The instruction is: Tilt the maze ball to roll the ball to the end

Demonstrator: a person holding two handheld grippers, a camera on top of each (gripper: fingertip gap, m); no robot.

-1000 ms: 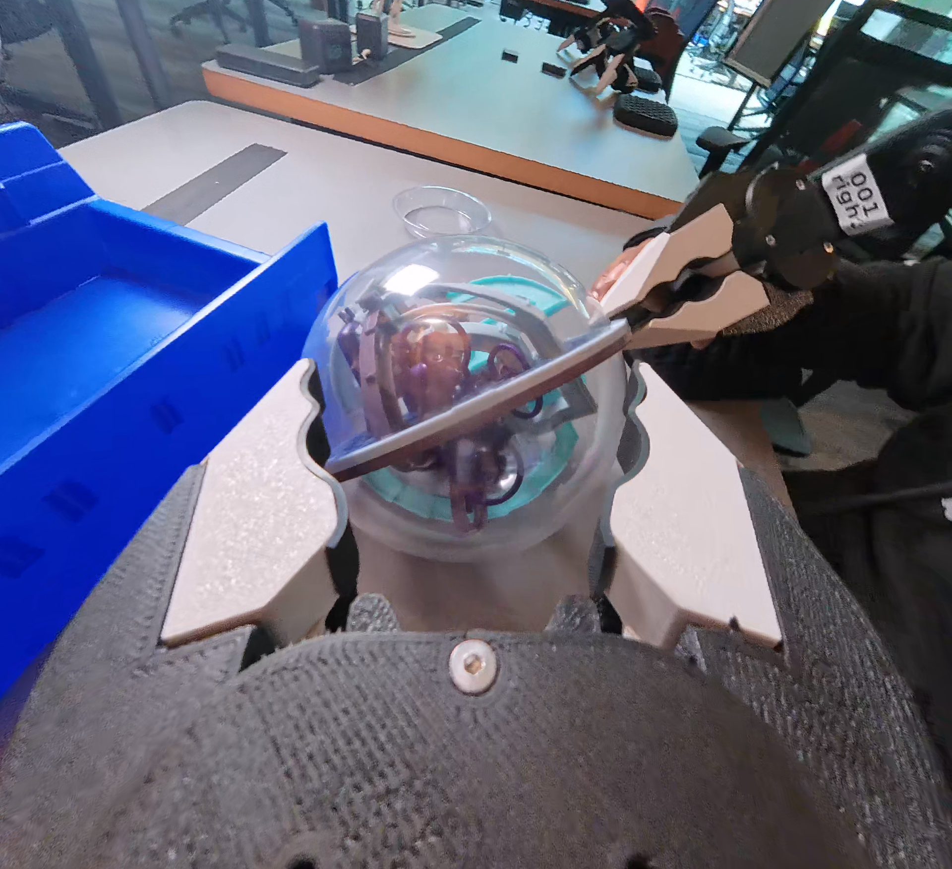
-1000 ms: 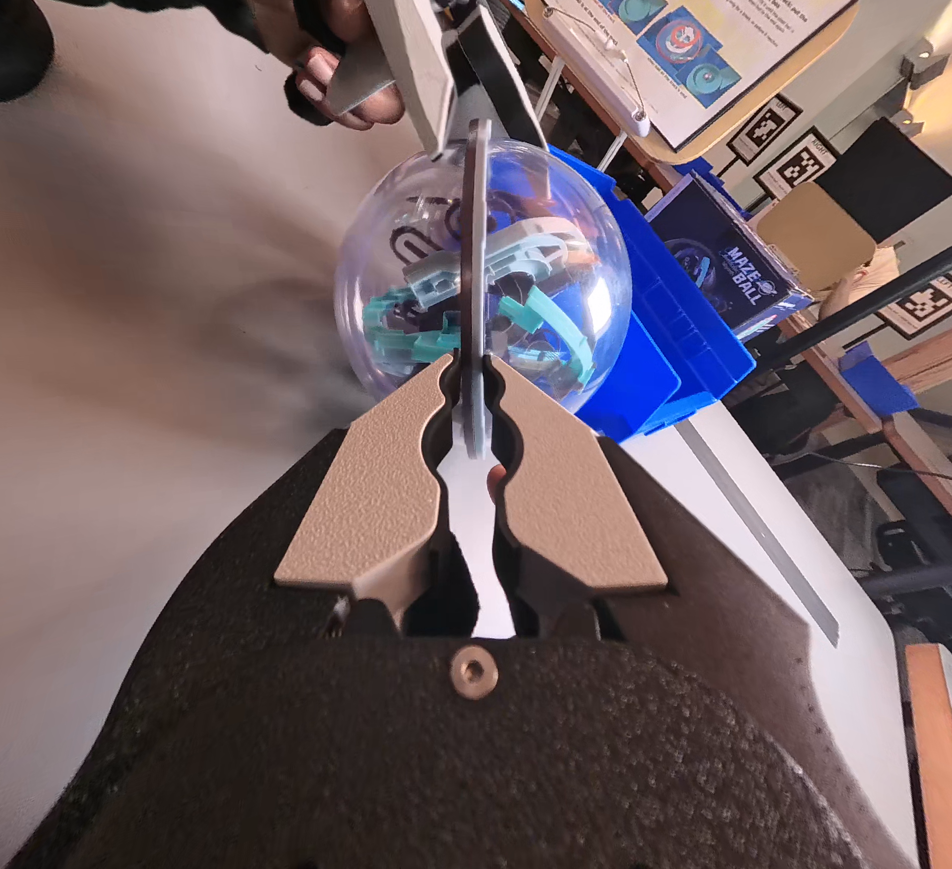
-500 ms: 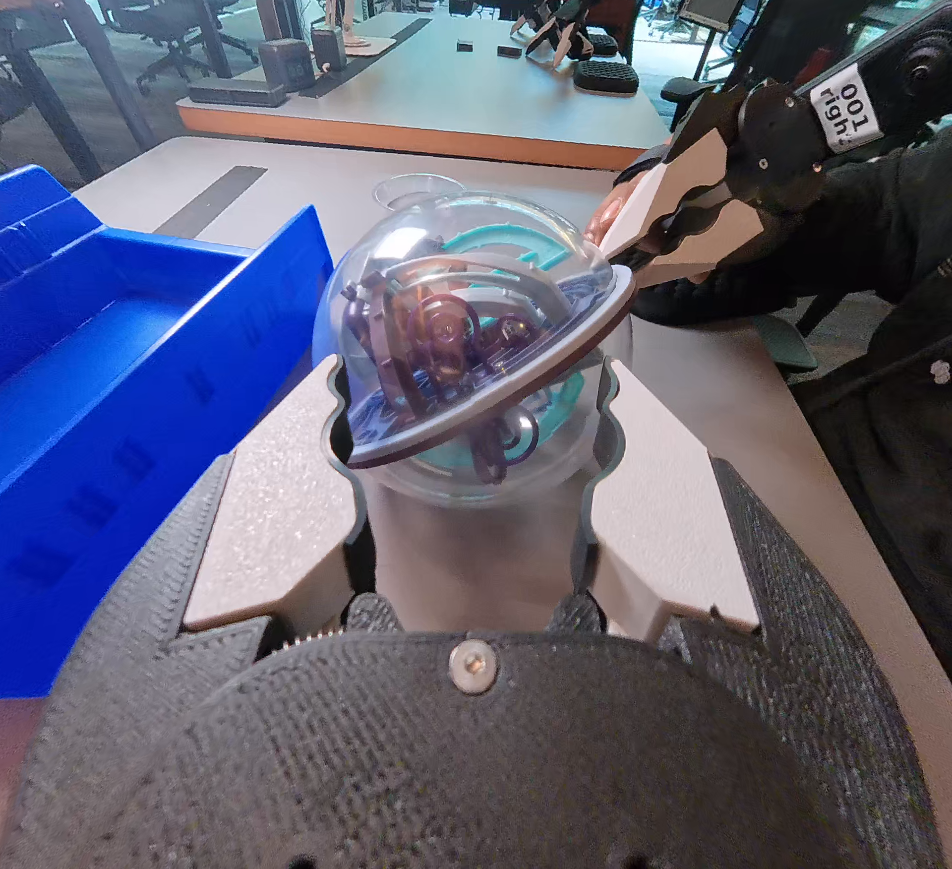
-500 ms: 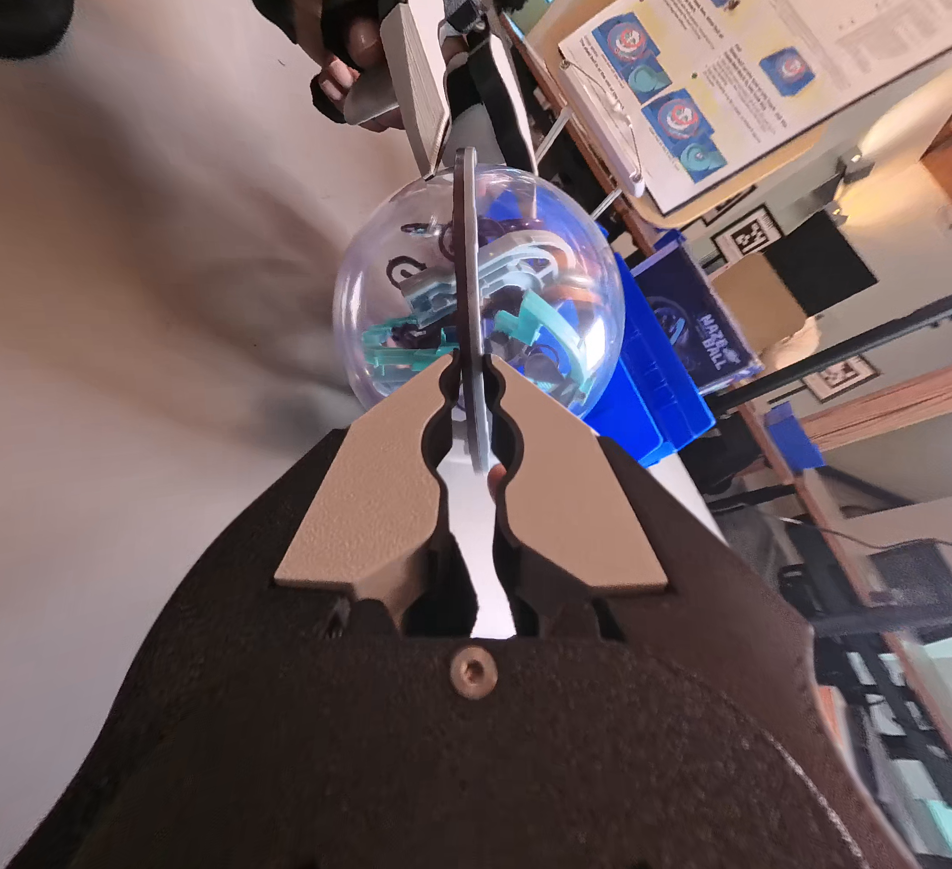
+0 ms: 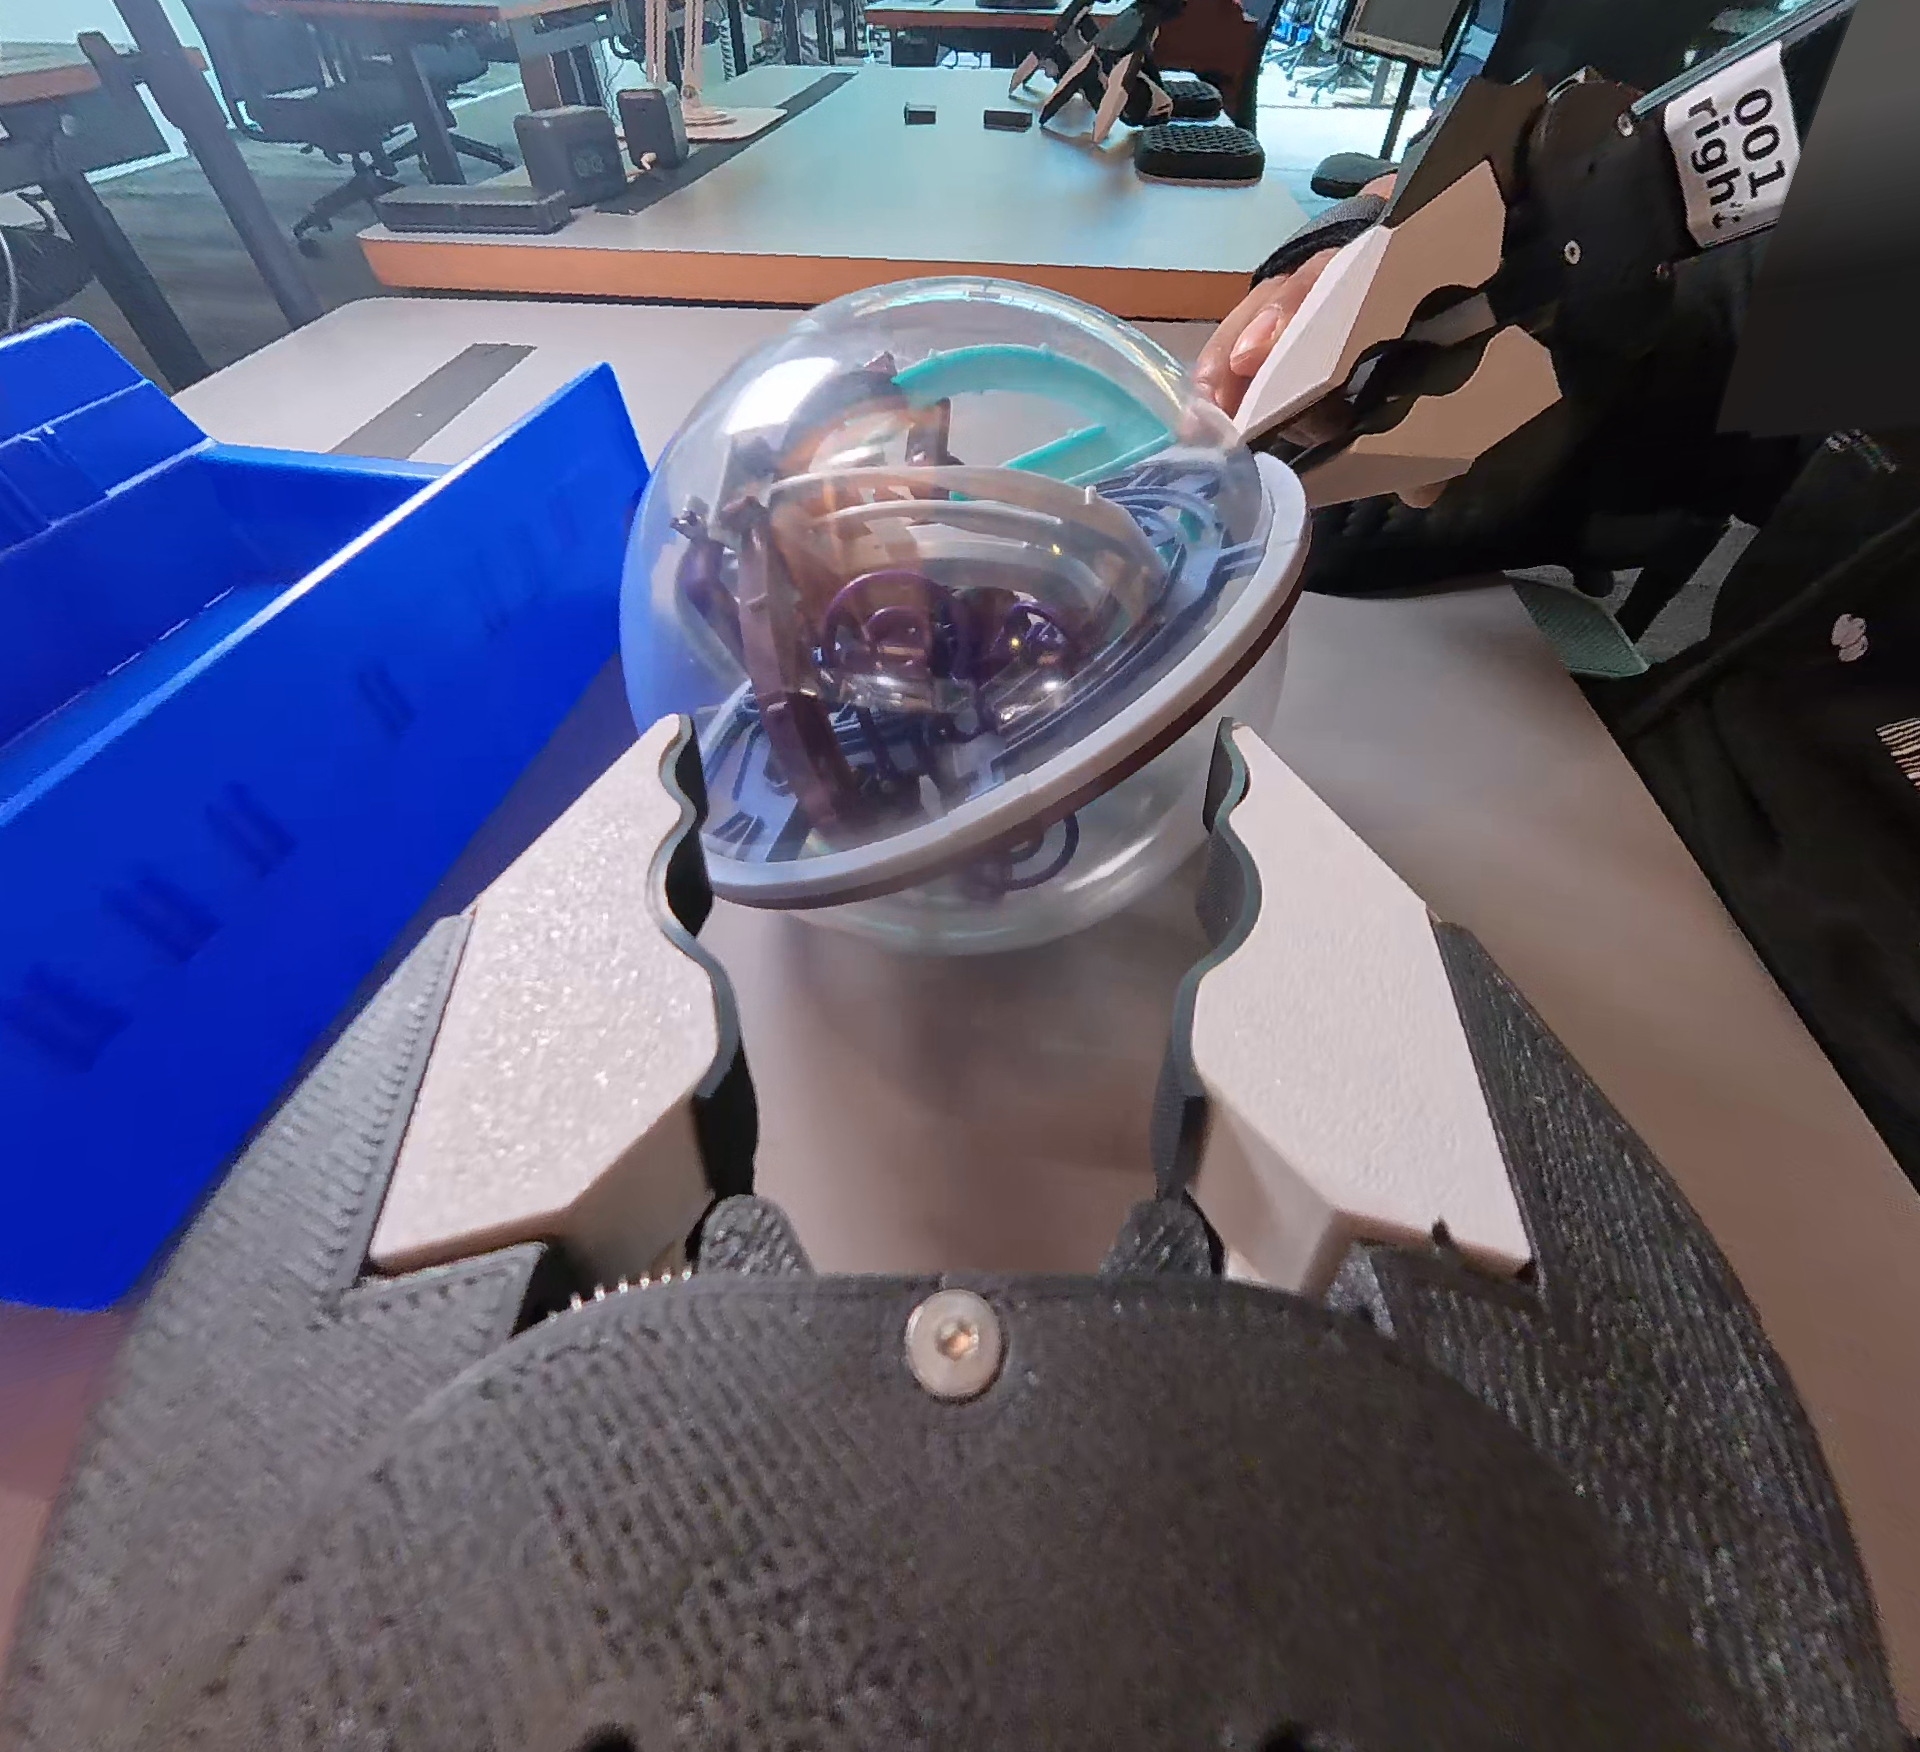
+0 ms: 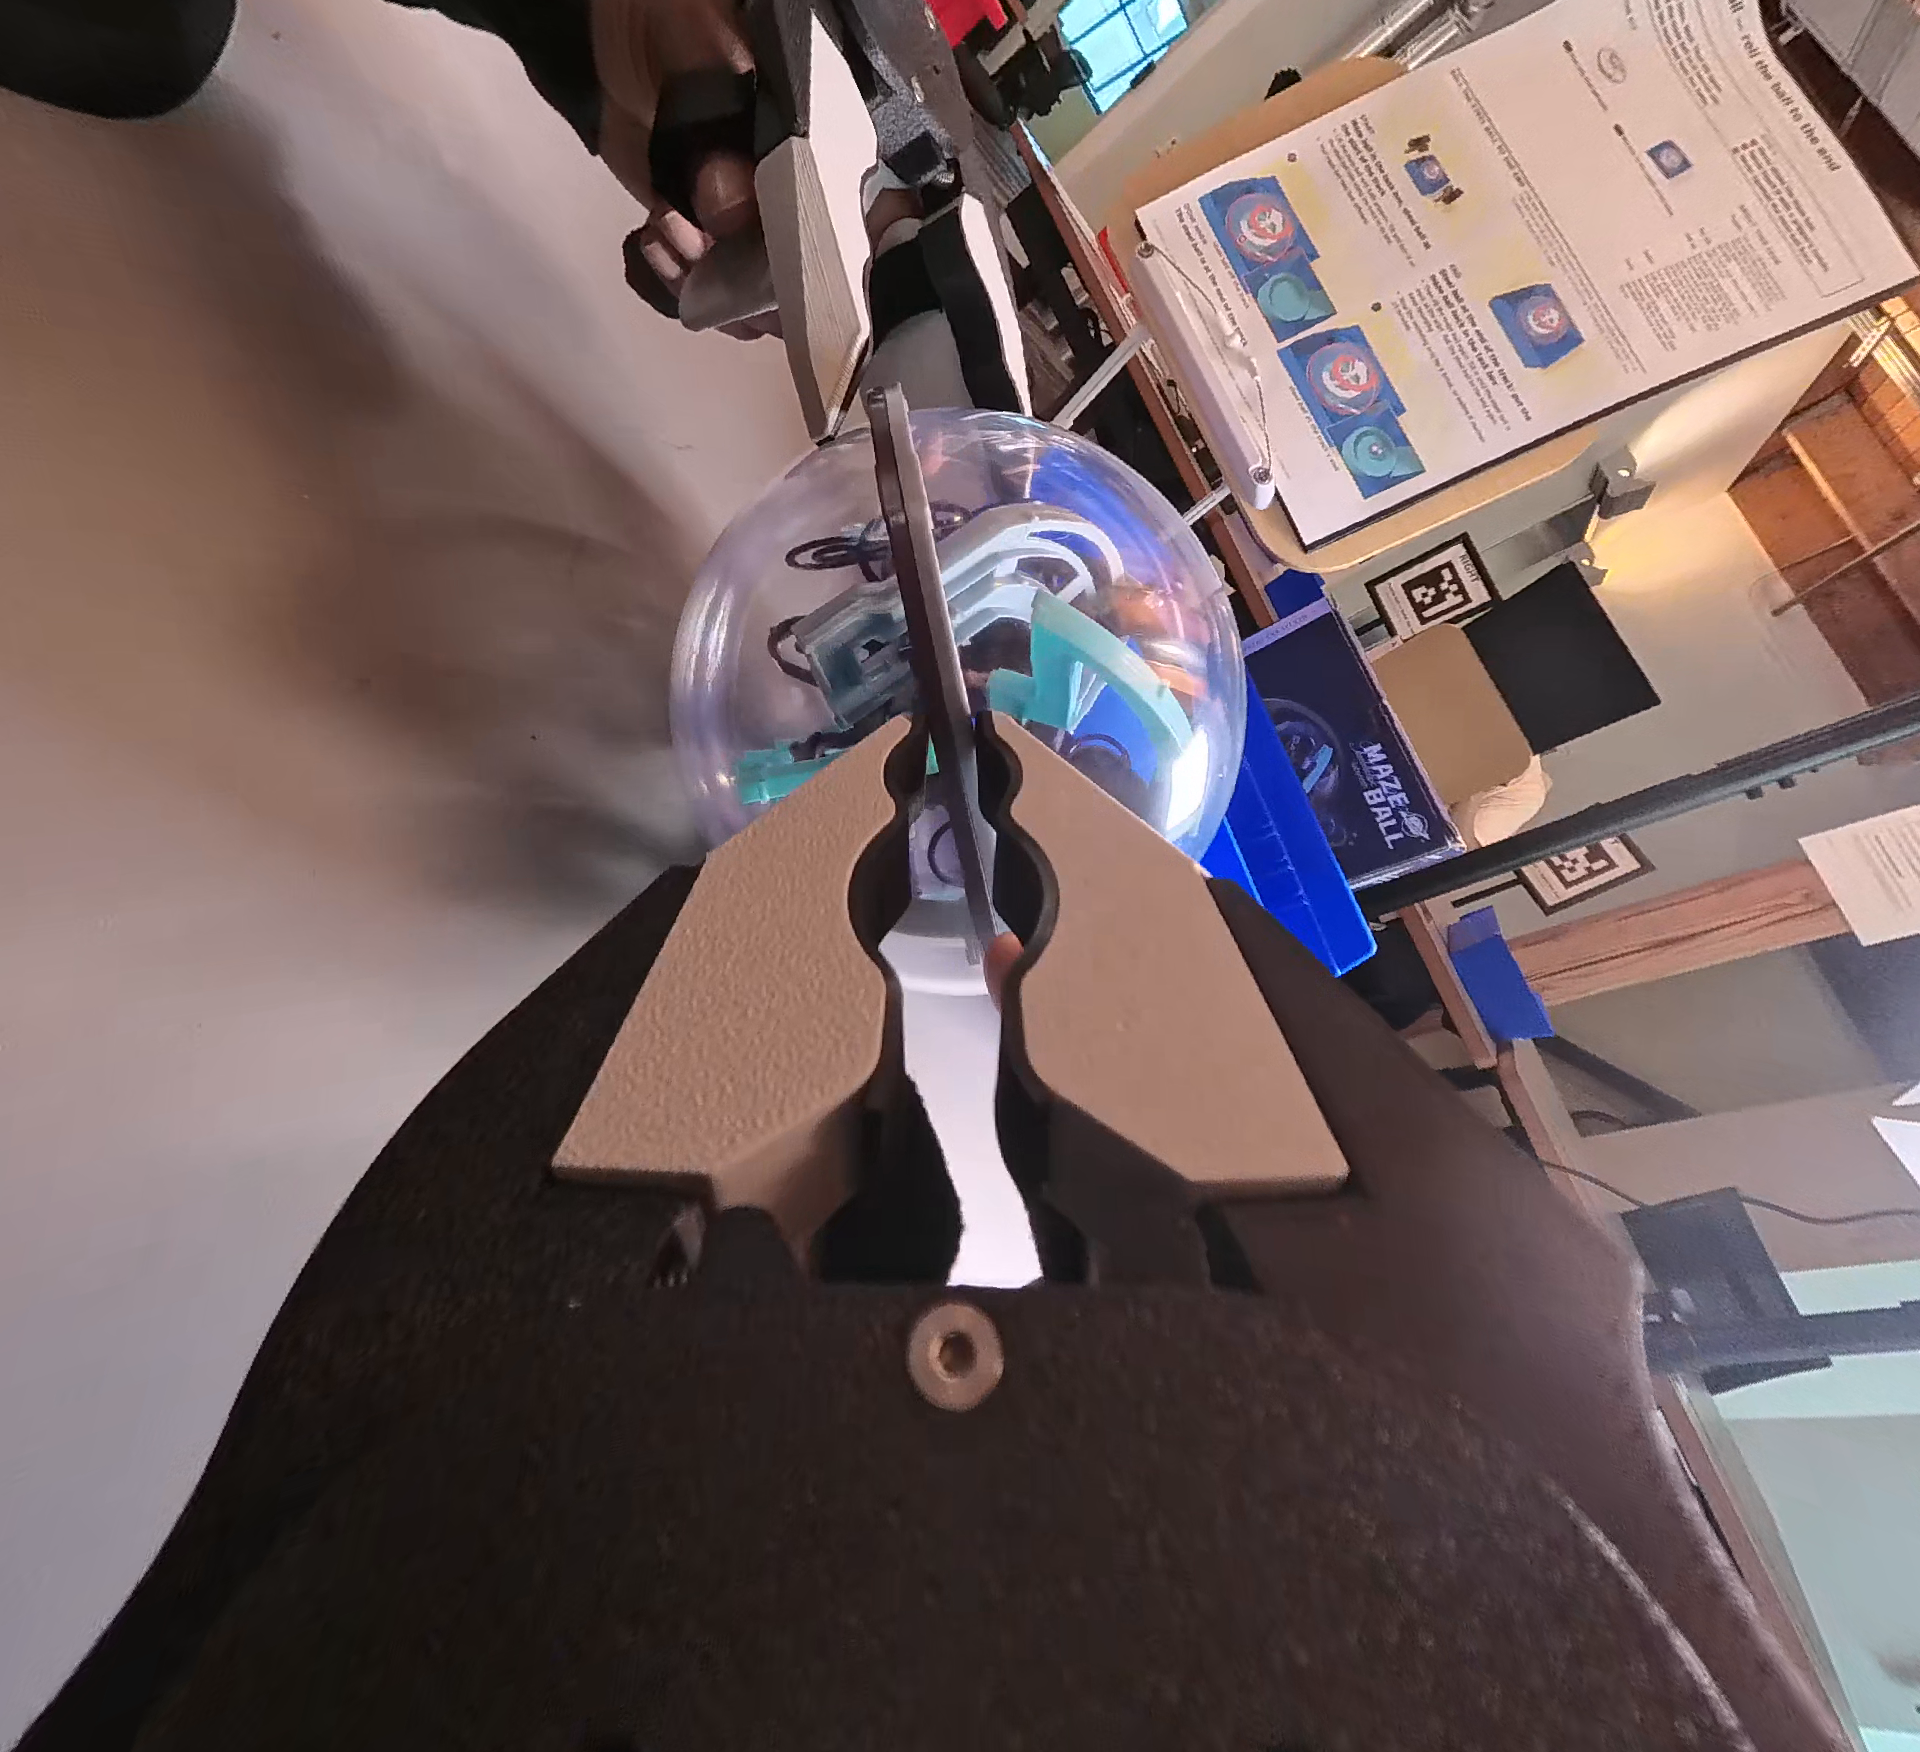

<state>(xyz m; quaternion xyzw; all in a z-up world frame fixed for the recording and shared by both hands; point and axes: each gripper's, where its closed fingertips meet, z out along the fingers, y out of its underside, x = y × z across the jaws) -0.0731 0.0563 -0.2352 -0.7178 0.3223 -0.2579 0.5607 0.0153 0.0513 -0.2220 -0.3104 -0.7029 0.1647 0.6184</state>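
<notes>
The maze ball (image 5: 935, 580) is a clear sphere with a grey rim around its middle and teal, grey and purple tracks inside. It is held above the table, rim sloping up to the right. My left gripper (image 5: 951, 767) is shut on the ball's lower part, one finger on each side. My right gripper (image 6: 951, 736) is shut on the rim's thin edge; it also shows in the left wrist view (image 5: 1278, 445) at the upper right. The left gripper (image 6: 883, 383) shows at the far side of the maze ball (image 6: 1091, 622). I cannot make out the small ball inside.
A blue bin (image 5: 260, 663) stands close on the left of the ball, also in the right wrist view (image 6: 1288, 871). A dark blue box (image 6: 1351, 767) and a clipboard with a printed sheet (image 6: 1507, 227) stand behind it. A person's dark sleeve (image 5: 1818, 767) is at the right.
Both grippers have turned the ball: its rim now tips toward the left camera and shows more of the upper half. The right gripper has risen and rolled.
</notes>
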